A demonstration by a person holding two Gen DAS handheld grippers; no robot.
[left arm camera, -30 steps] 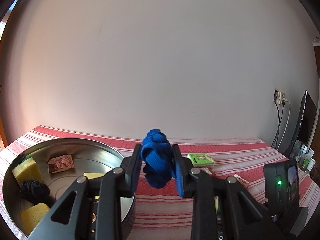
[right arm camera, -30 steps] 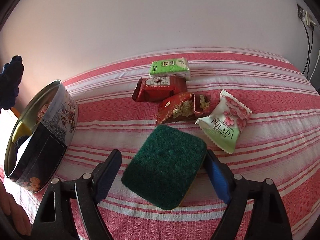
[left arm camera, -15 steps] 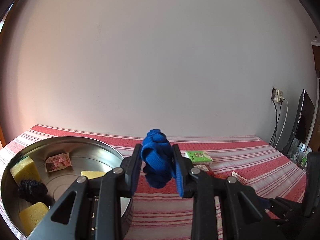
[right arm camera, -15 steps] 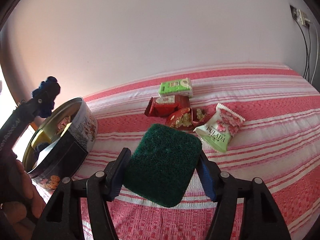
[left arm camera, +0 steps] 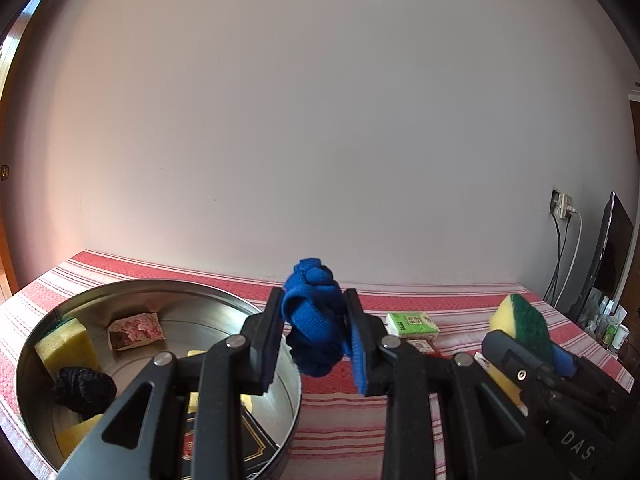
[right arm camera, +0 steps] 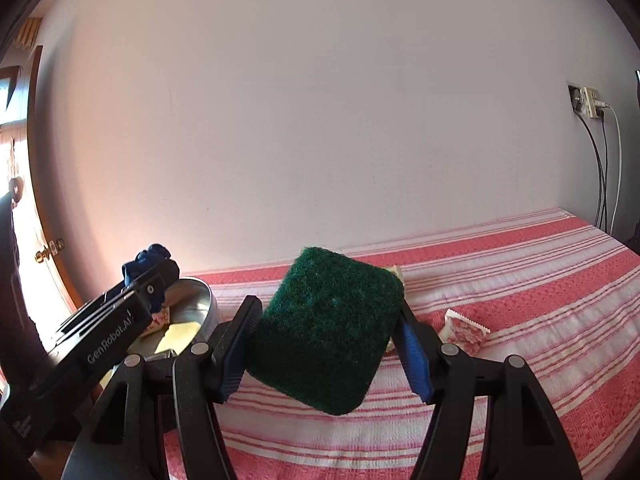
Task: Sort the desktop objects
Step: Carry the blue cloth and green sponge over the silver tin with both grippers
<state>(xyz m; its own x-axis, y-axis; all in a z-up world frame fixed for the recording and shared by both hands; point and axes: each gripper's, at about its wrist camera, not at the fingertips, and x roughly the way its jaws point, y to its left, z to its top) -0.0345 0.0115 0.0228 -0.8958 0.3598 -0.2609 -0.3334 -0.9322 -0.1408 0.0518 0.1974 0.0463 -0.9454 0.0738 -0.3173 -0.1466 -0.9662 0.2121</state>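
At the bottom centre of the left wrist view, the left gripper (left arm camera: 314,334) is clamped on a rolled-up blue sock (left arm camera: 314,320), its black jaws pressing the bundle from both sides and holding it clear of the tablecloth. Just left of it and lower in the frame stands a round metal tin (left arm camera: 276,396). Inside lie yellow sponges (left arm camera: 66,346), a small pink-printed snack packet (left arm camera: 136,330) and a black rolled sock (left arm camera: 84,388) near the tin's left wall. To the right of the jaws a green tissue pack (left arm camera: 412,323) lies on the red-and-white striped tablecloth (left arm camera: 340,428), with a red packet just below it, mostly hidden.

At the lower right of that view the right gripper (left arm camera: 532,346) appears from the side. In its own view the right gripper (right arm camera: 326,338) fills the bottom centre, gripping a green scouring sponge (right arm camera: 326,336) by its side edges, the dark green pad facing the camera and tilted, lifted off the cloth. A pink-and-white snack packet (right arm camera: 464,330) lies just right of the jaws on the cloth. At the left edge the left gripper's black body reaches over the tin's rim (right arm camera: 208,294), the blue sock at its tip. Wall sockets with cables (right arm camera: 588,106) sit at the upper right.
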